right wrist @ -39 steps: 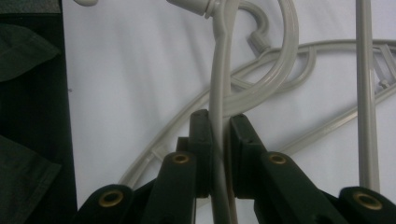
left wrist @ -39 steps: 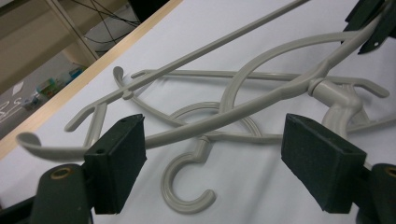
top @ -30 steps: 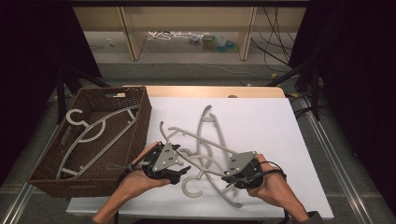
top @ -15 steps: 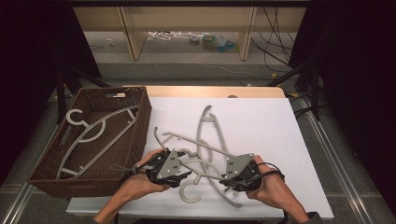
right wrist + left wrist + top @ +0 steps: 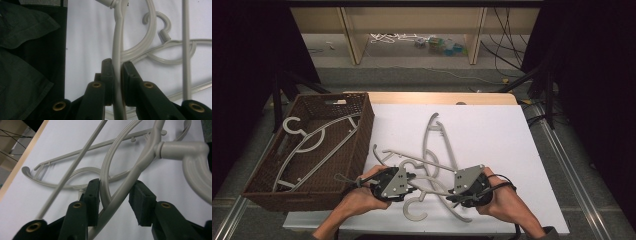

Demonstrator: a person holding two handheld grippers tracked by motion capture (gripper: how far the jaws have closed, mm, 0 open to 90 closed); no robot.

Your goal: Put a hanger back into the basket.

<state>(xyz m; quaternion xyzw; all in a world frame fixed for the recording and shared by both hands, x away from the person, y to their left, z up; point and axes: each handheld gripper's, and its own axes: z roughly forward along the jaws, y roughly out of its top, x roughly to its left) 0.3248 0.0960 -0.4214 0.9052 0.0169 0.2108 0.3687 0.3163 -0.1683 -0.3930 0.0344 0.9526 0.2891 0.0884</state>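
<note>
Two grippers are working one grey hanger (image 5: 432, 189) at the near edge of the white board (image 5: 497, 135). Right gripper (image 5: 117, 72) is clamping one hanger arm, jaws nearly together. Left gripper (image 5: 113, 197) has just been closing; the other arm is lying between its pads, the gap narrowing, contact only on one side. Hanger's hook is pointing toward the person, its long axis running left to right between both hands. Brown basket (image 5: 362, 130) is sitting just left, holding another hanger (image 5: 312, 142); more hangers (image 5: 432, 145) are lying tangled beyond.
</note>
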